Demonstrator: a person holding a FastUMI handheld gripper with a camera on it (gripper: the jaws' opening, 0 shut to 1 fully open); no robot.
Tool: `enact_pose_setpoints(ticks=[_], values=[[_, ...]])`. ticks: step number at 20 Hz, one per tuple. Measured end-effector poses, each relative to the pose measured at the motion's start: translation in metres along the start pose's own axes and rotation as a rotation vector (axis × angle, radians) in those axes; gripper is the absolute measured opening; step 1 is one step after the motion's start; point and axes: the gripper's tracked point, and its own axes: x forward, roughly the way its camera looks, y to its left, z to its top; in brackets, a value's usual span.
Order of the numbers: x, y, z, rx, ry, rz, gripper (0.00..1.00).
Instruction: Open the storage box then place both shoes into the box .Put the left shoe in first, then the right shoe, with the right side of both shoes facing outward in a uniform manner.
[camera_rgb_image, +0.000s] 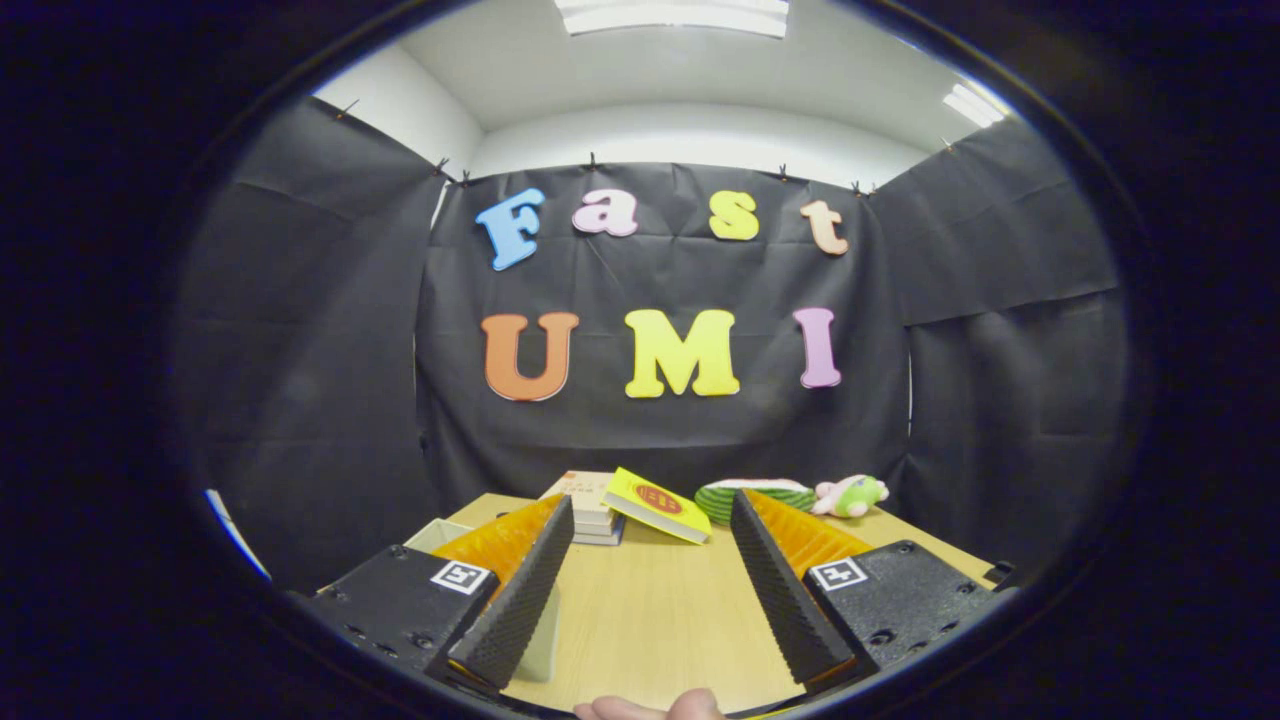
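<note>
Two fingers of the hand-held gripper (650, 560) stand spread wide apart above a light wooden table (650, 610), with nothing between them and bare tabletop showing in the gap. At the near edge, just below the fingers, part of a person's hand (650, 708) shows. Beside and partly behind the left finger, at the near left of the table, sits a pale, open-topped container (545, 640) that may be the storage box; most of it is hidden by the finger, so its contents cannot be told. Beyond the fingers, at the far end of the table, a yellow book (657, 505) leans tilted against a short stack of books (588, 505) just to its left. To the right of the yellow book, still at the far edge, lies a green striped item (765, 495) with a pale top, and just beside it to the right a small pink and green plush toy (850, 495). Behind the table hangs black cloth (300, 350), with a white ceiling and light panels (675, 15) above it.
</note>
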Motion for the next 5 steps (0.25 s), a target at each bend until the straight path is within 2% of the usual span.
enact_pose_setpoints(ticks=[5], values=[[-0.0051, 0.0083, 0.0019, -0.01, -0.008, 0.009, 1.0]])
